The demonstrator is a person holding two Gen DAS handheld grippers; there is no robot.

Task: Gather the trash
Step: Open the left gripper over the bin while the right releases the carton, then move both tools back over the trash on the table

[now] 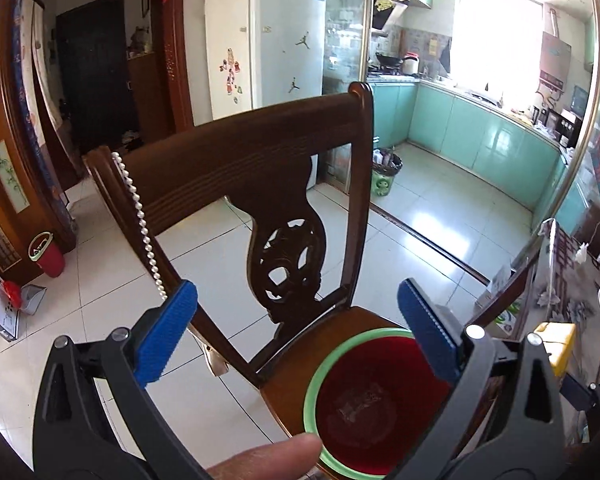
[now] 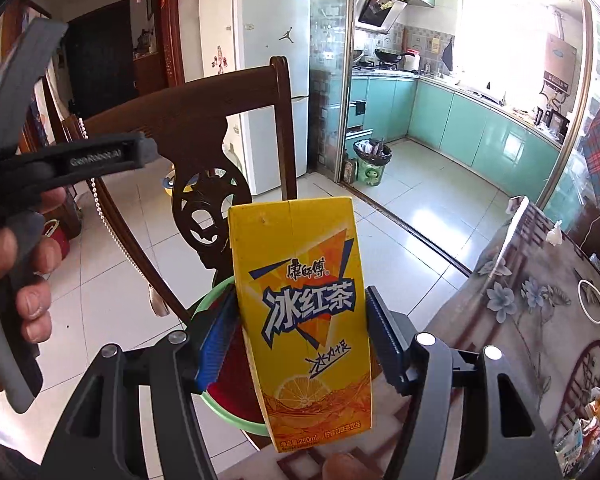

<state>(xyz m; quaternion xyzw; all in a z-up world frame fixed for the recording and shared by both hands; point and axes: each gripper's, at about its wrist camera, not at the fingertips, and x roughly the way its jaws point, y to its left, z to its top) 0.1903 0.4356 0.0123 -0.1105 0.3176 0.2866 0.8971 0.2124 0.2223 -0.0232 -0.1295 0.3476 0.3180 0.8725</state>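
A yellow cardboard iced-tea carton (image 2: 300,320) is held upright in the right gripper (image 2: 300,332), clamped between its blue pads above the red plastic bin with a pale green rim (image 1: 380,400), which is set at the front edge of the dark carved wooden chair (image 1: 260,152). The left gripper (image 1: 300,328) is spread wide and empty, its right finger over the bin rim. A release off centre is judged liable to strike the rim and tip the bin from the seat.

I am in a home: a white fridge (image 1: 264,36) stands by the open kitchen, where green cabinets (image 1: 480,136), a wok (image 2: 388,56) and a range hood (image 2: 380,8) show, with a carved wooden chair (image 1: 260,168) on tiled floor (image 1: 100,280).
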